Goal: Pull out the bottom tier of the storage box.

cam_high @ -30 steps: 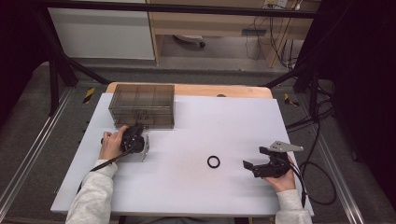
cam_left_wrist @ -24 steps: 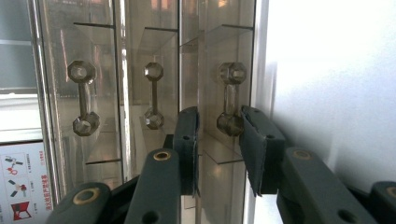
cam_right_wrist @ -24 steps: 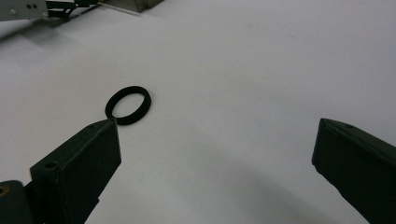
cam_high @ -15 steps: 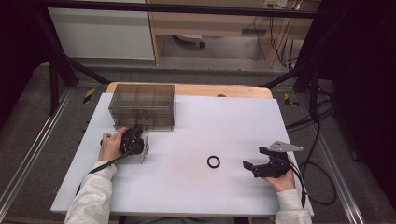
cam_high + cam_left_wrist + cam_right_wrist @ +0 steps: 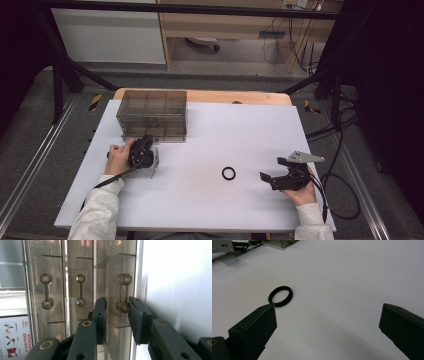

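A smoky see-through drawer cabinet [image 5: 152, 115] stands at the back left of the white table. My left gripper [image 5: 146, 142] points at its lower front. In the left gripper view the gripper [image 5: 117, 303] has a clear dumbbell-shaped drawer handle [image 5: 122, 293] between its jaws. One pad lies against the handle's knob, and a gap shows on the other side. A small black ring [image 5: 228, 173] lies flat on the table at middle right. My right gripper [image 5: 267, 179] rests to the right of it, open and empty, and the ring [image 5: 280, 296] lies just ahead of one jaw.
Two more drawer handles [image 5: 46, 291] show beside the one between the jaws. The white table top [image 5: 210, 205] has a wooden strip along its back edge [image 5: 240, 97]. Cables trail on the floor at the right [image 5: 345, 150]. Black frame posts stand at both sides.
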`<state>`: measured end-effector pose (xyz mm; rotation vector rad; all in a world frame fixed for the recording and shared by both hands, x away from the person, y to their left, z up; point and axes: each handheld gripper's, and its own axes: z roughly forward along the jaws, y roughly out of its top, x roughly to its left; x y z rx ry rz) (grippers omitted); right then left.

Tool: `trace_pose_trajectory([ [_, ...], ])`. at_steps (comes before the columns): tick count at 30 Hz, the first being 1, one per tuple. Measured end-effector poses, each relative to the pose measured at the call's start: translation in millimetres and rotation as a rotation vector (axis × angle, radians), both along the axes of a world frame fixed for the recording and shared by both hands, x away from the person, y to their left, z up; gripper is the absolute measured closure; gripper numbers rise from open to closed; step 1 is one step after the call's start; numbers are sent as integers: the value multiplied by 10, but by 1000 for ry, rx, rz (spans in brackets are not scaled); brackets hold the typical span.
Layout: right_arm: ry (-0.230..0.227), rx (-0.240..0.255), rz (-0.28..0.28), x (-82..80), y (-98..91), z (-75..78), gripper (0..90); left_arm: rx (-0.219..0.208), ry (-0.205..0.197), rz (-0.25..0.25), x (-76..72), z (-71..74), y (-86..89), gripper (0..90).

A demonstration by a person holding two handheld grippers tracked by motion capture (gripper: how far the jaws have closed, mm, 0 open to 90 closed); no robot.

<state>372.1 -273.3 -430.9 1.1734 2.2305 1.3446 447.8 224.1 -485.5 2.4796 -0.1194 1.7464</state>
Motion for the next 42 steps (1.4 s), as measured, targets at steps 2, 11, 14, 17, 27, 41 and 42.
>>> trace_pose_trajectory([
  [2,-2,-2,1,2,-1,-3,20,-1,0,-1,-6,0,0,687],
  [11,-2,-1,1,-1,1,2,20,-1,-1,-3,-36,-2,-5,687],
  [14,-2,-2,0,0,-2,1,20,-3,-3,-7,-42,-5,-6,687],
  [17,-1,-1,0,-2,-3,4,20,-1,-3,-5,-53,-4,-7,687],
  [27,-1,-4,0,0,-1,1,20,-5,-4,-6,-82,-7,-8,687],
  [41,-3,-5,1,1,0,-1,20,0,-1,0,-135,-1,-16,687],
  [42,-4,-5,1,1,0,0,20,-1,0,0,-138,-2,-15,687],
])
